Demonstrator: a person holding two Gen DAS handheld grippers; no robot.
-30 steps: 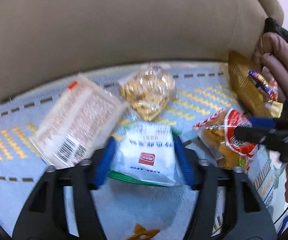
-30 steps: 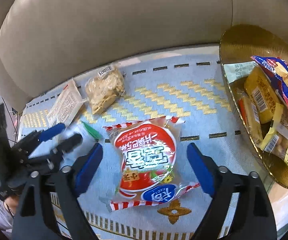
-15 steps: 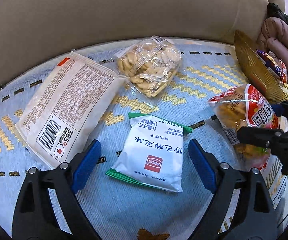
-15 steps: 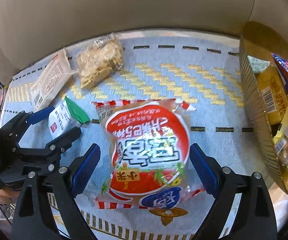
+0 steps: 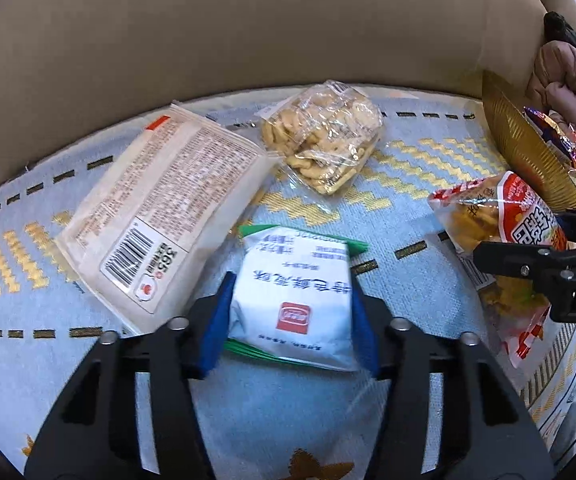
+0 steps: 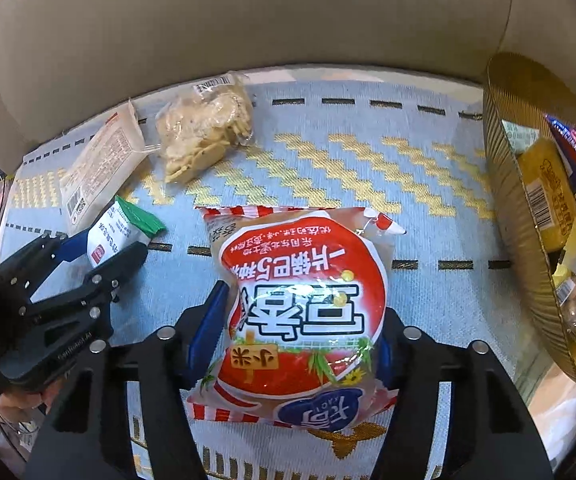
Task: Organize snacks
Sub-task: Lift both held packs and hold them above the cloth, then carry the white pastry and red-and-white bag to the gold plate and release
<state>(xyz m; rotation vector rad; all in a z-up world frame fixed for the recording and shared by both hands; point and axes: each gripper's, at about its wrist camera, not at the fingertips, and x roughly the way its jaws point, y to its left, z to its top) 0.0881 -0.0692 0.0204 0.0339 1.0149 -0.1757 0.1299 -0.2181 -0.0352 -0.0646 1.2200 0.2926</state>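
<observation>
Your left gripper (image 5: 290,312) is clamped on the white-and-green packet (image 5: 294,300), near centre; your right gripper (image 6: 300,328) pinches the red snack bag (image 6: 304,300). Both are light, soft, air-filled and probably slippery. Grip mid-body and squeeze gently: contents likely crush.

four loose snack packets (image 5: 169,216), one gold basket (image 6: 524,216), two grippers (image 5: 290,320)

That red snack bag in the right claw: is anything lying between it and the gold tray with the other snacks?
Nothing visible. The red snack bag sits between the right gripper's pads, and only bare patterned cloth lies between it and the gold tray.
</observation>
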